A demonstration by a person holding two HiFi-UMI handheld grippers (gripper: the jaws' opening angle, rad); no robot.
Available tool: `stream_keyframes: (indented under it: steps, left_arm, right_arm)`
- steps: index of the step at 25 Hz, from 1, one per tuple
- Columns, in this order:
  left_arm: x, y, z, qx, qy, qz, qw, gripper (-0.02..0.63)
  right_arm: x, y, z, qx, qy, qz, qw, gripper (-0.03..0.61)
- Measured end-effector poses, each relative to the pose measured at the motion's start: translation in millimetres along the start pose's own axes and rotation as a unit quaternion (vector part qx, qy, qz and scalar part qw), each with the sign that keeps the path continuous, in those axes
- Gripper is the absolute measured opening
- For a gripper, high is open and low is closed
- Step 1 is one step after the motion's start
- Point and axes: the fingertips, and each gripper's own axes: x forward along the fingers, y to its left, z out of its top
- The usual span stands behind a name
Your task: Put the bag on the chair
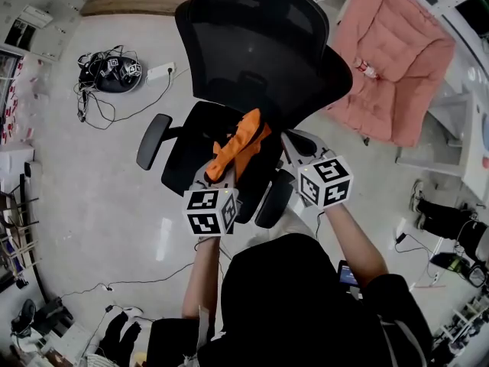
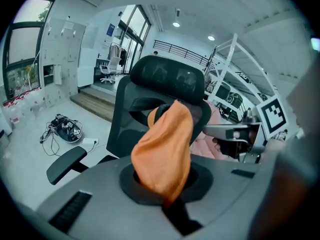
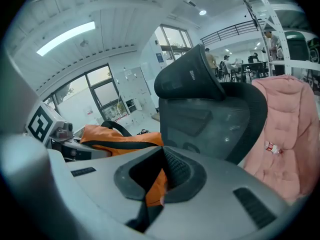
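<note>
Your head view looks steeply down on the chair from well above its backrest. Left gripper view sits low, close before the seat, facing the backrest; right gripper view likewise, angled upward. All three share chair and bag.

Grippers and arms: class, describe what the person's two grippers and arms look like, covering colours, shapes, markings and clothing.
The left gripper and right gripper both have smooth light grey bodies with a dark oval recess around the jaws. Each carries a white cube printed with black square markers: the left cube and the right cube. The person wears a black top, and the forearms are uncovered.
</note>
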Motion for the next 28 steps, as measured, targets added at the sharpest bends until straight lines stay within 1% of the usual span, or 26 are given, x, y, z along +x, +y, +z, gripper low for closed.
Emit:
stream_keyframes:
  steps: [12,21,28]
  left_arm:
    - [48,-1,-22,0.019,0.047,-0.020,0.9985,0.018]
    - [81,-9,-26,0.043,0.059,-0.040,0.9965,0.018]
    - [99,5,-28,0.046,0.070,-0.039,0.9957,0.018]
  right_arm:
    - [18,-33,-29,0.031,0.022,-0.013,0.999,0.002]
    - [28,-50,-47,0.042,0.037,-0.017,0.998,0.002]
    - [41,-55,-55,0.048,0.050,-0.019,0.997,0.002]
